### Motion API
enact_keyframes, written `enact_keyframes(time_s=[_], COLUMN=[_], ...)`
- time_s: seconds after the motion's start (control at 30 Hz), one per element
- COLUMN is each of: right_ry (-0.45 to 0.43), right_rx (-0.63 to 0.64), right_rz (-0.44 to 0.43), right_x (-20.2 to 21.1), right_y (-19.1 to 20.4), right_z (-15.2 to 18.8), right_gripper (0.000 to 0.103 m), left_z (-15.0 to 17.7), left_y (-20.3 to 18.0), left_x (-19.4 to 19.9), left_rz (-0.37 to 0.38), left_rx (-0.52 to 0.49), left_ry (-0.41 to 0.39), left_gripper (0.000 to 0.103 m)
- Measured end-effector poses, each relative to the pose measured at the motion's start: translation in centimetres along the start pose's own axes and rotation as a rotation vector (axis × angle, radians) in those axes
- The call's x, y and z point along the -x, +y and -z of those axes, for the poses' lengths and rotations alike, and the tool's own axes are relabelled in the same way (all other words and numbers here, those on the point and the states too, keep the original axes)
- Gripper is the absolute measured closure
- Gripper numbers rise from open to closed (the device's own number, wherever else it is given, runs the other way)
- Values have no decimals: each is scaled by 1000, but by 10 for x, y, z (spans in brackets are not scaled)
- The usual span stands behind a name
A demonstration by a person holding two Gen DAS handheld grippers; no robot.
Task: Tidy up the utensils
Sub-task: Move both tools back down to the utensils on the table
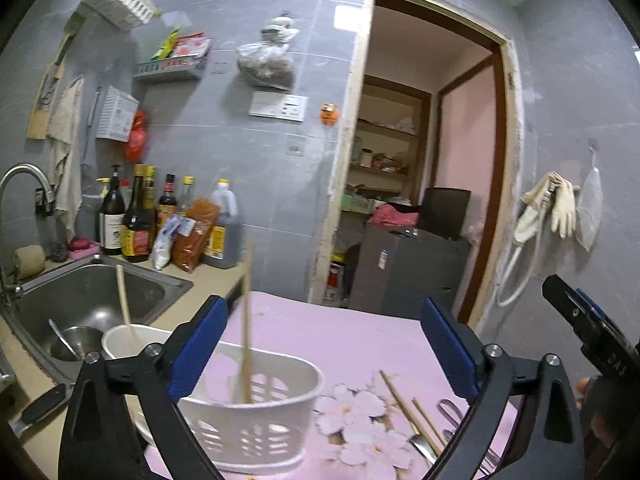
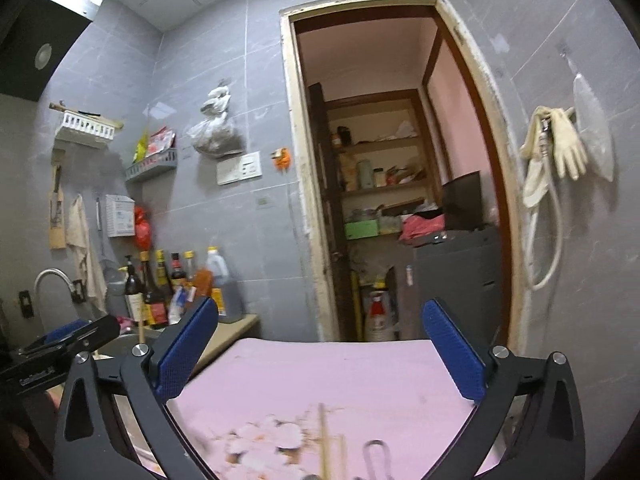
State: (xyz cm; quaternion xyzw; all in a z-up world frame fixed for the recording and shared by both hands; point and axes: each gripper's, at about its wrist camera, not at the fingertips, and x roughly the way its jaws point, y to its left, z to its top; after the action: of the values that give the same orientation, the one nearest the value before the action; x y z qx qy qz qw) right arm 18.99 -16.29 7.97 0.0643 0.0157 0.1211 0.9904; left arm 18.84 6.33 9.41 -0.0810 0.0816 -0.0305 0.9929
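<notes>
A white slotted utensil basket (image 1: 256, 420) stands on the pink floral mat (image 1: 352, 340) just below my left gripper (image 1: 324, 344). The left gripper is open, with nothing between its blue pads (image 1: 200, 352). One wooden chopstick (image 1: 246, 332), blurred, stands upright in the basket. Two more chopsticks (image 1: 408, 412) and some metal utensils (image 1: 452, 412) lie on the mat to the right. My right gripper (image 2: 320, 352) is open and empty above the mat (image 2: 328, 380). Blurred chopsticks (image 2: 326, 440) and a metal loop handle (image 2: 376, 456) lie beneath it.
A steel sink (image 1: 92, 300) at the left holds a white bowl (image 1: 132, 340) with a chopstick (image 1: 124, 304) and a small metal bowl (image 1: 76, 344). Sauce bottles (image 1: 140, 220) line the counter behind. A knife handle (image 1: 40, 404) lies at the near left. A doorway (image 2: 384, 200) opens beyond the mat.
</notes>
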Motion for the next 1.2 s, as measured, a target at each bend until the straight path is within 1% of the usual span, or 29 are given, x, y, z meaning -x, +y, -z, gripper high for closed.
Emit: enact_keyframes(time_s=[0.17, 0.37, 0.57, 0.7, 0.83, 1.07, 1.1, 1.17, 1.2], right_ry=[1, 71, 177, 253, 340, 484, 504, 555, 575], right_rx=[45, 110, 147, 159, 154, 126, 123, 130, 130], right_rz=[25, 41, 39, 31, 14, -18, -25, -37, -43], right_x=[14, 18, 16, 10, 2, -18, -22, -30, -33], right_y=[-18, -36, -50, -57, -65, -73, -74, -75, -75], right_z=[1, 11, 29, 41, 53, 70, 72, 77, 79], right_gripper=[0, 0, 0, 0, 0, 1, 3, 9, 11], left_z=[12, 32, 59, 79, 95, 111, 113, 115, 118], left_y=[-20, -36, -49, -59, -70, -76, -76, -77, -78], left_x=[-5, -16, -28, -37, -49, -63, -65, -68, -71], left_rz=[51, 109, 155, 176, 204, 225, 232, 251, 267], left_rx=[-29, -41, -32, -52, -75, -82, -79, -76, -77], left_ry=[49, 161, 304, 404, 526, 659, 676, 709, 737], left_gripper=[5, 5, 5, 5, 5, 6, 6, 16, 19])
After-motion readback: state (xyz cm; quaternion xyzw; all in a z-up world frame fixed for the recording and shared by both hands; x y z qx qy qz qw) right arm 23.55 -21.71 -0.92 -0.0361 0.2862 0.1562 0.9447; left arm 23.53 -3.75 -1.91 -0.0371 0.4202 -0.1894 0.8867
